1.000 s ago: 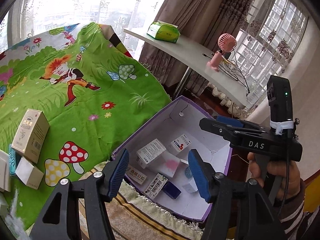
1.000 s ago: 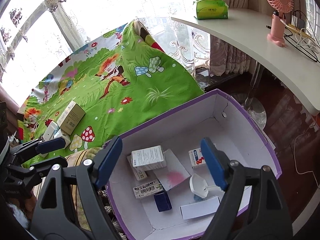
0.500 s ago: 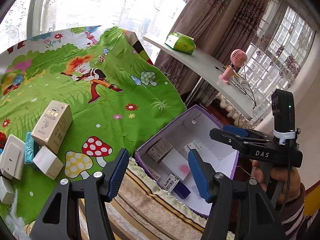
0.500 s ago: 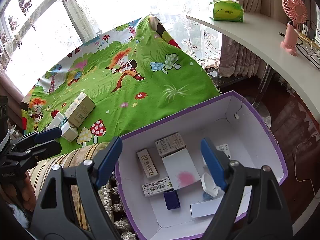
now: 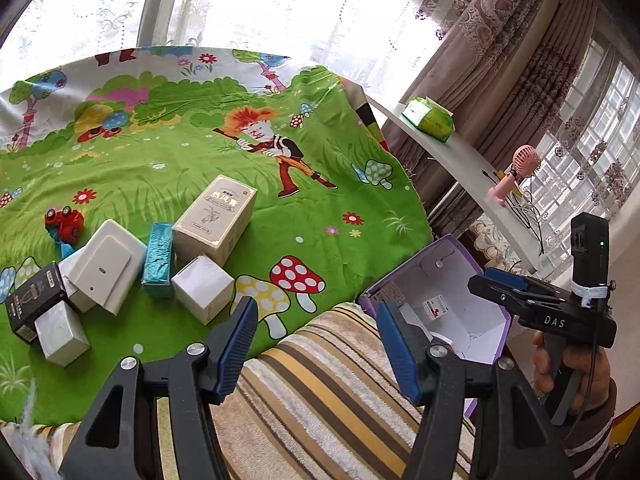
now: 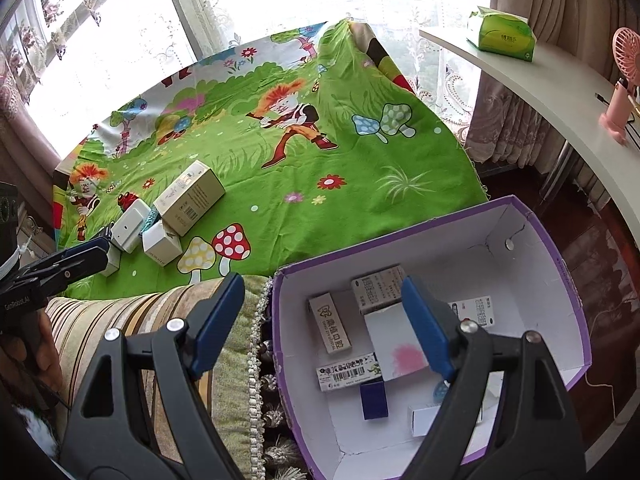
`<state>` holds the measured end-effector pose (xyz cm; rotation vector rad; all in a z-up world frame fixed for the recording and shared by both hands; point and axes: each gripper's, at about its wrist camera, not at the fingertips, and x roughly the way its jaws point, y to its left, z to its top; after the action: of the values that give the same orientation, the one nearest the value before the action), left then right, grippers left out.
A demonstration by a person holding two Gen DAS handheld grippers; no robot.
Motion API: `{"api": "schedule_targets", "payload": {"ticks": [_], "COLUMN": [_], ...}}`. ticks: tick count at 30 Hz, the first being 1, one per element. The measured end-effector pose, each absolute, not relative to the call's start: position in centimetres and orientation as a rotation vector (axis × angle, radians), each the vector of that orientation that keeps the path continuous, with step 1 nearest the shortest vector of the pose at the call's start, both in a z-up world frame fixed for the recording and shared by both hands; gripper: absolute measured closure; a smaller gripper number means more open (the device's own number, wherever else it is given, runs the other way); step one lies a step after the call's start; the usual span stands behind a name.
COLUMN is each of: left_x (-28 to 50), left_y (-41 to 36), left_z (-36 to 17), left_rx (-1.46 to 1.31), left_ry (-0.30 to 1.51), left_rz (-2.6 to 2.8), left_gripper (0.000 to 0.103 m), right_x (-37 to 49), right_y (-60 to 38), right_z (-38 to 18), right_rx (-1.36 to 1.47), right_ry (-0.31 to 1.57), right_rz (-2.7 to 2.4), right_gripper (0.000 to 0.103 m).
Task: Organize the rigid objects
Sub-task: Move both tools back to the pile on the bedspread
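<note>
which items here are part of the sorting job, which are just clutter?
Job:
- purple box, some cartons already inside
- beige carton
- white cube box
- teal packet
- white switch plate
- black box
- red toy car

Lying about:
- tissue pack
- pink fan

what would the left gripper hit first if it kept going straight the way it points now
Probably the striped cushion: the open, empty left gripper frames its upper edge, just short of the green cartoon cloth. The small white box lies off to its left. Depth is unclear.
</note>
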<state>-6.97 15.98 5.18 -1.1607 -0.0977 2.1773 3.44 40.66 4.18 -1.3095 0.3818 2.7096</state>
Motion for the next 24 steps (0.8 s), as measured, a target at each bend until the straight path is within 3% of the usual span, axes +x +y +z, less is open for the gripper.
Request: {"api": "schedule_targets", "payload": {"ticks": [12,24], "left_x": [-9.3,-11.4], "left_y": [6.0,1.1], "left_z": [2.6,-0.2], "left_rx": [-1.348,-1.584], "left_ry": [-0.272,-0.37], "left_rz": [2.361,2.471], "left_gripper": [0.04,0.04], "right_x": [1.2,-1.8], "right_y": [36.8,32.6], "right_z": [4.2,4.3], "right_rx": [-1.366,-1.435], "right_ry": [0.305,0.179], "right_rz": [2.78,2.87], "right_gripper": [0.016,0.011]}}
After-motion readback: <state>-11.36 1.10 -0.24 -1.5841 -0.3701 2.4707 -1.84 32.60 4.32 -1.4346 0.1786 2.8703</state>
